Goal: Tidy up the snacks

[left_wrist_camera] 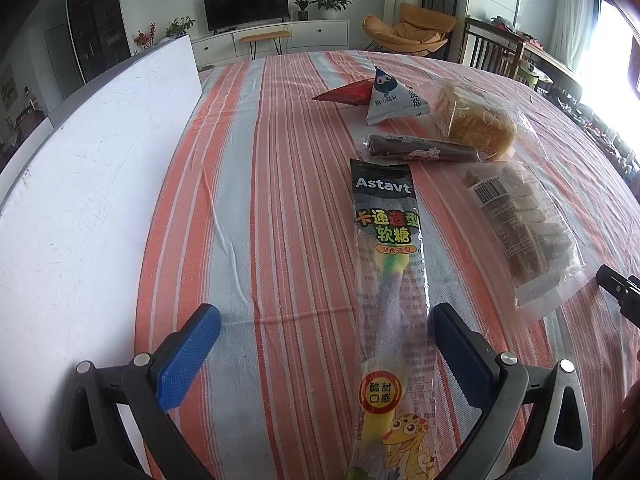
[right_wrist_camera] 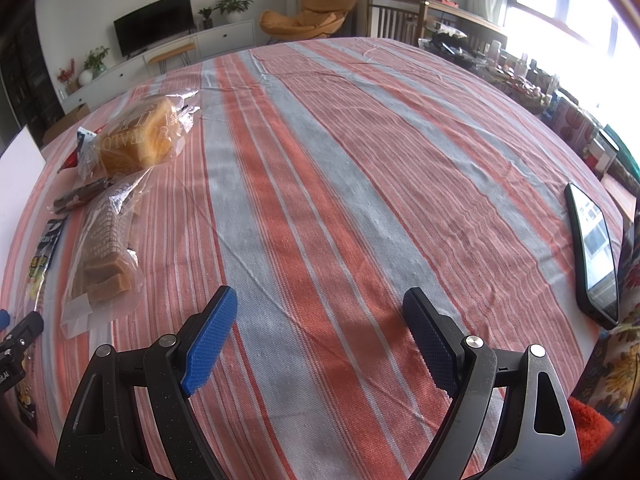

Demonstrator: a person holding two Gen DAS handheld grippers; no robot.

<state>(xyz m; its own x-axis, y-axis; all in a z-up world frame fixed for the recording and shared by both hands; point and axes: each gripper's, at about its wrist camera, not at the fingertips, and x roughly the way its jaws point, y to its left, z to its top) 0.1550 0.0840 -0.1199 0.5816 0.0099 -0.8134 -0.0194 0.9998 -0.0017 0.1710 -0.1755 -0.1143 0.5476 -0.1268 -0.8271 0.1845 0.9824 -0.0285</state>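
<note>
Left tool (left_wrist_camera: 324, 334) spread wide over the long gummy candy packet (left_wrist_camera: 386, 280), lower centre of frame on the striped desk (left_wrist_camera: 260, 160) — best to shift right, centre it, then pinch. Right tool (right_wrist_camera: 320, 338) also agape, empty, over bare cloth.

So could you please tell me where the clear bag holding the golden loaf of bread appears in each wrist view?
Left wrist view: the clear bag holding the golden loaf of bread lies at upper right, behind the dark brown snack stick.
Right wrist view: the same bag lies at upper left.
Shared landmark: the black television against the far wall.
</note>
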